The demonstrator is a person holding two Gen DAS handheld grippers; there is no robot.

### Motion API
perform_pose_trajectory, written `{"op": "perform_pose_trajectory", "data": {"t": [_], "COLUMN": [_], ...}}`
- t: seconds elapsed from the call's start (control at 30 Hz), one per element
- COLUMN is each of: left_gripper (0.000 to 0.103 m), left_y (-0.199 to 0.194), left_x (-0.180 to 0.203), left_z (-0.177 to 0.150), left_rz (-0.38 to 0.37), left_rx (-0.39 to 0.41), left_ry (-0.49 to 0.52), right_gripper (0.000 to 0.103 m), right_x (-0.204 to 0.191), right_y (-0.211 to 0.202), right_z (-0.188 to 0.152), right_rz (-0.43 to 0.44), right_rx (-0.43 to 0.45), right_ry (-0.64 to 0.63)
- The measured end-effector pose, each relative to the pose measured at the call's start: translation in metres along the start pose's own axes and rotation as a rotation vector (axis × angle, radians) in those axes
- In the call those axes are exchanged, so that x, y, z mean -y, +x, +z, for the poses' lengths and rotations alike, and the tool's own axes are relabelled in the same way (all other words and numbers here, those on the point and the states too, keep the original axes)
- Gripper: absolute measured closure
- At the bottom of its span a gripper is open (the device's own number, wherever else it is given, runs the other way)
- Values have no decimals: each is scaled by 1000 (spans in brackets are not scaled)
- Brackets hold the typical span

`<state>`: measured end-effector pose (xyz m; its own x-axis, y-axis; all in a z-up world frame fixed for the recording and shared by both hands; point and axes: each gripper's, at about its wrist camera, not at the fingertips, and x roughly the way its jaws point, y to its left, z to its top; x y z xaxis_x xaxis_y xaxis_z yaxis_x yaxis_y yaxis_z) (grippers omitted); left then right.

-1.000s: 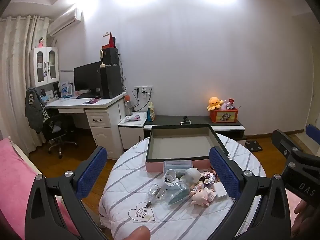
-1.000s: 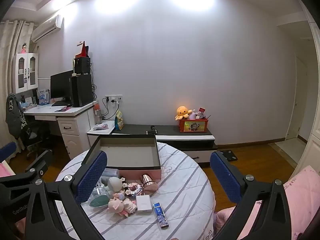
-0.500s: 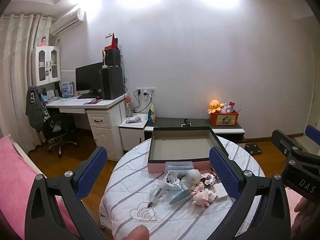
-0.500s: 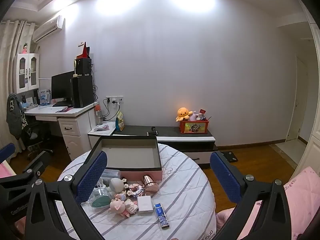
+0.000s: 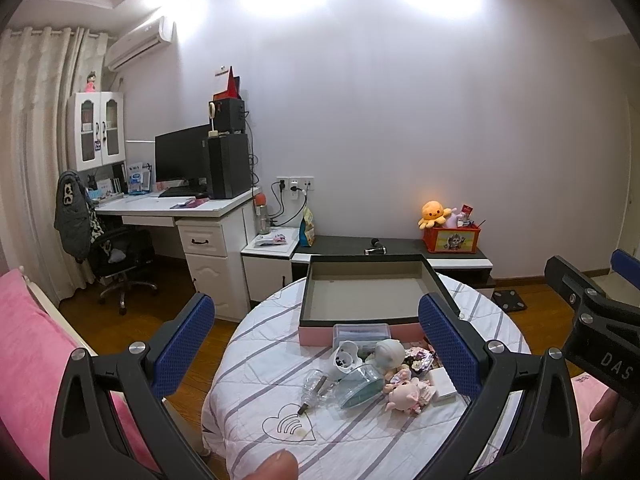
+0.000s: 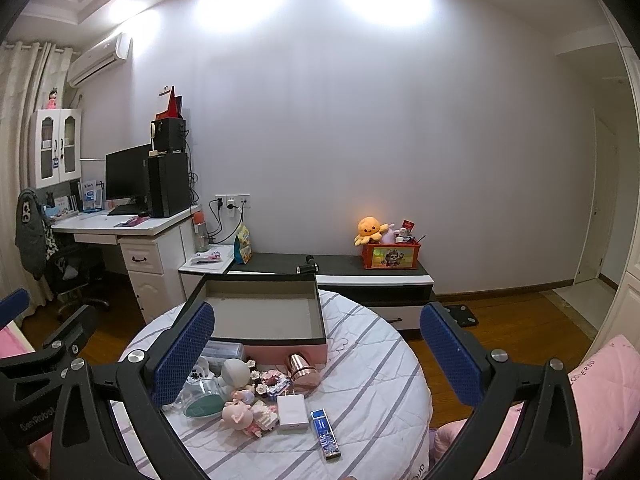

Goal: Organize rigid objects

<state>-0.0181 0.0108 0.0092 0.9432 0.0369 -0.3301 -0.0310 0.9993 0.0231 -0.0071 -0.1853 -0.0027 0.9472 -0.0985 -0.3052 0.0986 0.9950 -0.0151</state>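
both tongs have drifted a little higher and back over the last second: the round table [image 5: 256,360] and its clutter sit slightly lower and smaller between the fingers than they did, so this reads as lining up, not reaching, and no sorting has begun. the left tongs [image 5: 316,344] are wide apart and hold nothing; the right tongs [image 6: 316,354] are likewise spread and hold nothing. ahead of both, beyond the fingertips, the open box [image 6: 260,312] sits with a bare floor, pink front wall facing the tongs. the things to sort lie heaped just in front of that wall, below and between the fingers: a clear lidded case [image 5: 362,332], a white round-headed figure [image 6: 236,372], a copper cup [image 6: 302,368] on its side, a pink doll [image 6: 244,416], a white block [image 6: 293,411], a blue stick [image 6: 325,432] nearest the right tongs, and a glass bottle [image 5: 316,386] nearest the left.
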Motion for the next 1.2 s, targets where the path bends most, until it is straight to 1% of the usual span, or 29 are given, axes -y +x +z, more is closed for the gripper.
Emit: {"op": "perform_pose_trajectory", "data": {"t": [0.53,1.2], "left_gripper": [0,0], "left_y": [3,3], "left_x": [-2,-1], "left_z": [-1,0], "left_rz": [0,1], "left_rx": [-6,-6], "left_ry": [-5,-5], "right_gripper": [0,0], "right_x": [-4,-5], "right_y": [10,4], "right_z": [1,0], "right_rz": [14,14], "right_rx": [-9,0], "right_ry": [-14,-14]}}
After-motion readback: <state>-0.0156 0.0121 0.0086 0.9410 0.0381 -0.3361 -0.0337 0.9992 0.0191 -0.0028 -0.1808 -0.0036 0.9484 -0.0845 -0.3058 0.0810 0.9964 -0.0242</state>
